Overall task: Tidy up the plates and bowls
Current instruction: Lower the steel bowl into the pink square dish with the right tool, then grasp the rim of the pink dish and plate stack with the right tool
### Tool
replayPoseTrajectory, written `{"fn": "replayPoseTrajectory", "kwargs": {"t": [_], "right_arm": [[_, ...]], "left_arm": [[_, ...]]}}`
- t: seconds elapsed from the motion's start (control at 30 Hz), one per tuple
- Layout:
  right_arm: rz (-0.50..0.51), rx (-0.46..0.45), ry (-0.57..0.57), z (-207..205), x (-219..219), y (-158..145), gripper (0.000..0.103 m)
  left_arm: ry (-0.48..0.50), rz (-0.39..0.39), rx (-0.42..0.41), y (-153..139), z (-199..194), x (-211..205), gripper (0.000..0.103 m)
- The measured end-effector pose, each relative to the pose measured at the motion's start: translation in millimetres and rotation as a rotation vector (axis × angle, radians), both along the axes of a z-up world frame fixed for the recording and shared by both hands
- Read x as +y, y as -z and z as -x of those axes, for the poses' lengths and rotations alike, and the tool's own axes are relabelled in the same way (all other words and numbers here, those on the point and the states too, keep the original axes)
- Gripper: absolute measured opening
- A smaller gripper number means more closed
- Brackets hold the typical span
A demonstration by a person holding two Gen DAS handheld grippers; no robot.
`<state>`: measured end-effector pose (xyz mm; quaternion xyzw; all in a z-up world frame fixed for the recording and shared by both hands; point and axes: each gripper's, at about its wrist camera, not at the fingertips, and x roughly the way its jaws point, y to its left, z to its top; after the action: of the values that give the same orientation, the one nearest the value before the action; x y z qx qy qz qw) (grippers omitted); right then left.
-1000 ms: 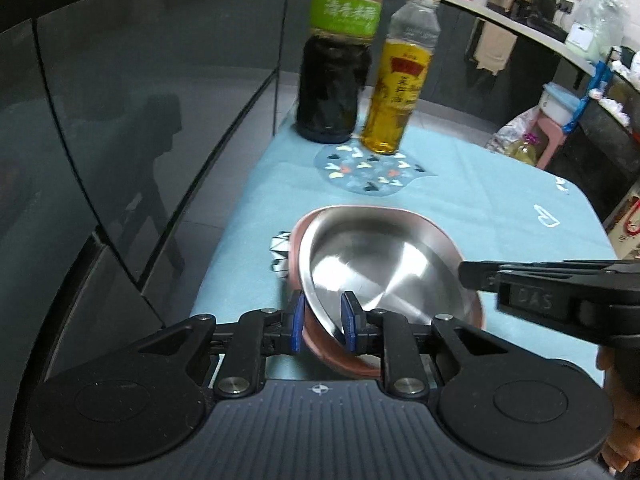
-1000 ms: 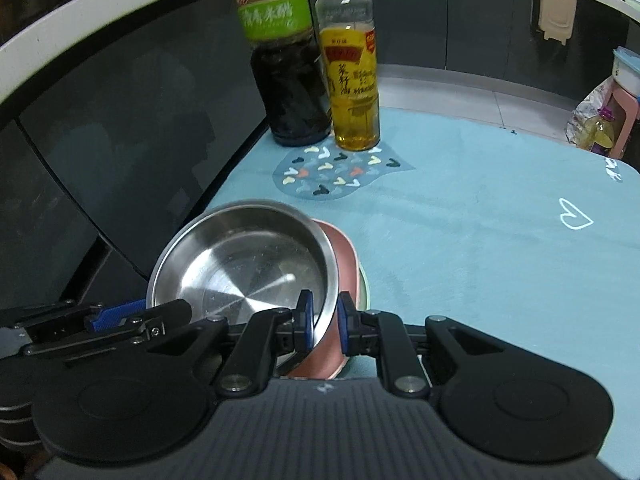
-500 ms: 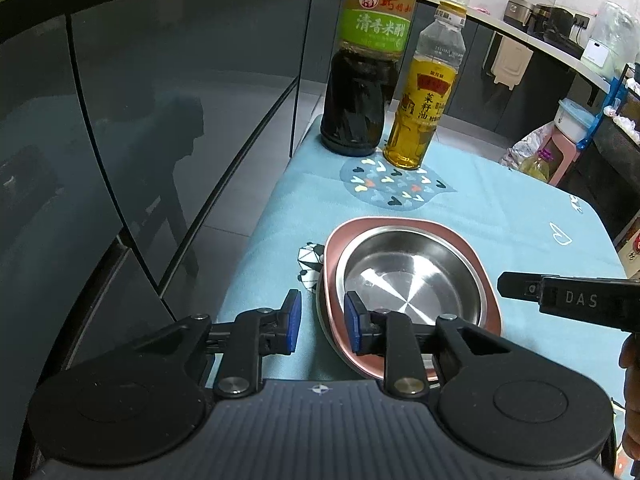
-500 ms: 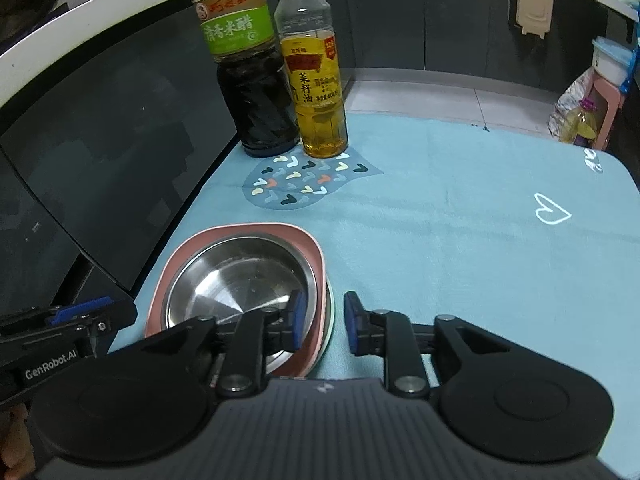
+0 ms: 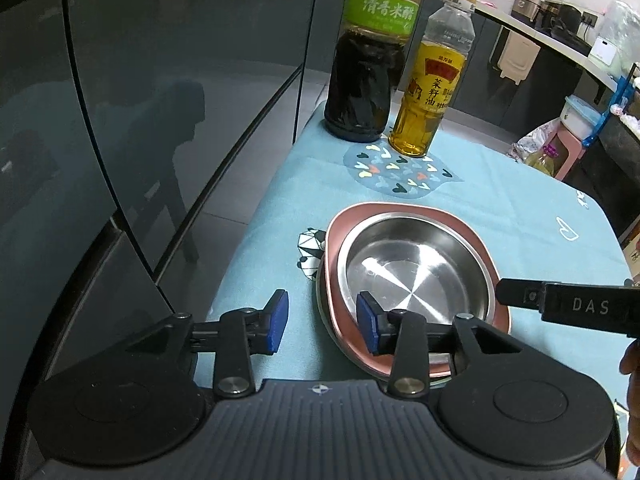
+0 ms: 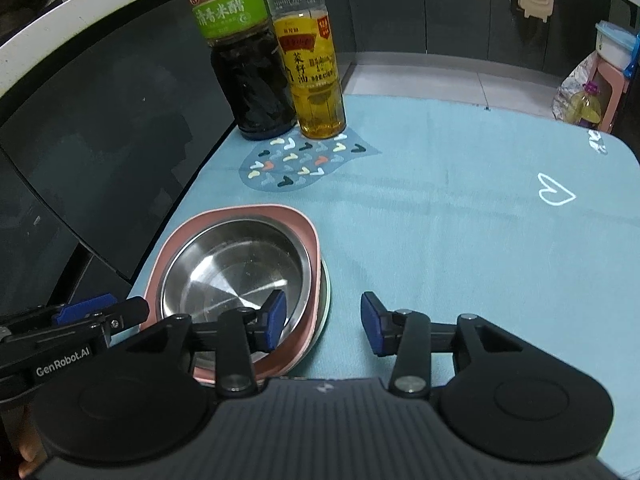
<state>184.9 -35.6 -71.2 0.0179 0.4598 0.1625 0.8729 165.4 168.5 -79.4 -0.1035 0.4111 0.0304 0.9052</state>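
Note:
A steel bowl (image 5: 416, 264) rests inside a pink plate (image 5: 404, 210) on the blue cloth, near the table's left edge. A pale green rim shows under the pink plate in the right wrist view (image 6: 326, 300). My left gripper (image 5: 322, 322) is open and empty, its jaws straddling the stack's near left rim without touching. My right gripper (image 6: 323, 322) is open and empty over the stack's near right rim. The bowl (image 6: 236, 276) and pink plate (image 6: 240, 212) also show in the right wrist view.
A dark vinegar bottle (image 5: 366, 68) and a yellow oil bottle (image 5: 430, 84) stand at the far left of the table, by a heart-patterned mat (image 5: 400, 170). Dark glass panels (image 5: 140, 120) run along the left. Blue cloth (image 6: 460, 220) stretches right.
The steel bowl, held tilted by both grippers a second ago, now lies flat in the pink plate. Both grippers let go, opened wide and drew back slightly.

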Motion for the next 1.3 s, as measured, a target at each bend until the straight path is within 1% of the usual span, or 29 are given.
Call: {"fn": "replayPoseTrajectory", "kwargs": {"t": [0.13,0.3,0.6,0.97,1.1,1.3], "right_arm": [[-0.001,0.019,-0.007,-3.6,2.1,3.3,0.037],[-0.007,0.04,-0.019,-7.1,4.4,6.7,0.037],[-0.01,0.069,-0.017,-15.3,3.9,13.3,0.037],[-0.031,0.102,-0.017,-22.8,0.4,18.0,0.039],[-0.041,0.116,-0.017,-25.1,0.5,20.1,0.04],[-0.055,0.147,-0.019,-30.7,0.4,25.5,0.041]], "left_arm": [[0.004,0.006,0.006,3.6,-3.3,-0.6,0.039],[0.015,0.017,0.02,8.5,-8.9,-2.4,0.039],[0.047,0.008,0.053,19.3,-18.9,-10.0,0.039],[0.058,0.014,0.086,27.5,-28.2,-13.4,0.04],[0.053,0.028,0.088,29.6,-29.9,-10.9,0.041],[0.055,0.028,0.078,30.4,-32.0,-9.7,0.043]]}}
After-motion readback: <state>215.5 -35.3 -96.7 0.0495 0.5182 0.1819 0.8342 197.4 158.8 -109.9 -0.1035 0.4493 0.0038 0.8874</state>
